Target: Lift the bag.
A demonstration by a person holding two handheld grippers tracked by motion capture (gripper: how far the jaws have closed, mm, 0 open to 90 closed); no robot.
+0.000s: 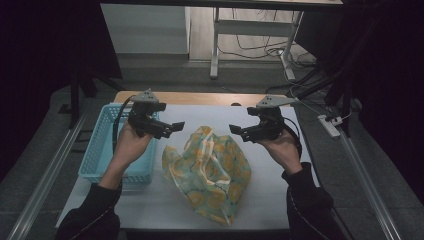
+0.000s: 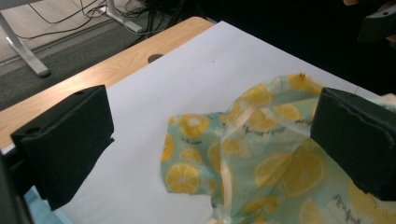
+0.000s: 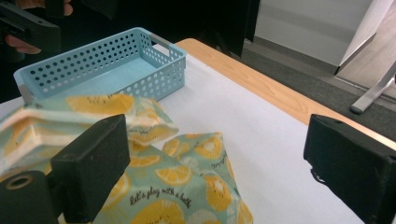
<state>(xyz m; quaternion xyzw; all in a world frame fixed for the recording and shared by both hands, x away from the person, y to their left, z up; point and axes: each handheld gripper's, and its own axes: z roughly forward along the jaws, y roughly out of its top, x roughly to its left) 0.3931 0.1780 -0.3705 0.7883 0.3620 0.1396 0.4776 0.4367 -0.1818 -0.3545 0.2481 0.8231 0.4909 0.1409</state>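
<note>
A crumpled thin cloth [image 1: 210, 170] with a yellow lemon print on pale green lies in the middle of the white-covered table [image 1: 270, 200]. My left gripper [image 1: 177, 125] hovers over the cloth's upper left, jaws wide apart with nothing between them. In the left gripper view its black pads [image 2: 65, 140] frame the cloth [image 2: 261, 154] below. My right gripper [image 1: 234, 130] hangs over the cloth's upper right, also open and empty. The right gripper view looks down between its pads [image 3: 93, 168] at the cloth [image 3: 187, 186], which carries printed writing.
A light blue perforated basket [image 1: 95, 150] sits at the table's left edge, empty inside [image 3: 107, 56]. A wooden strip [image 1: 200, 97] runs along the table's far edge. Desk legs and cables stand on the floor beyond. Bare white cover lies right of the cloth.
</note>
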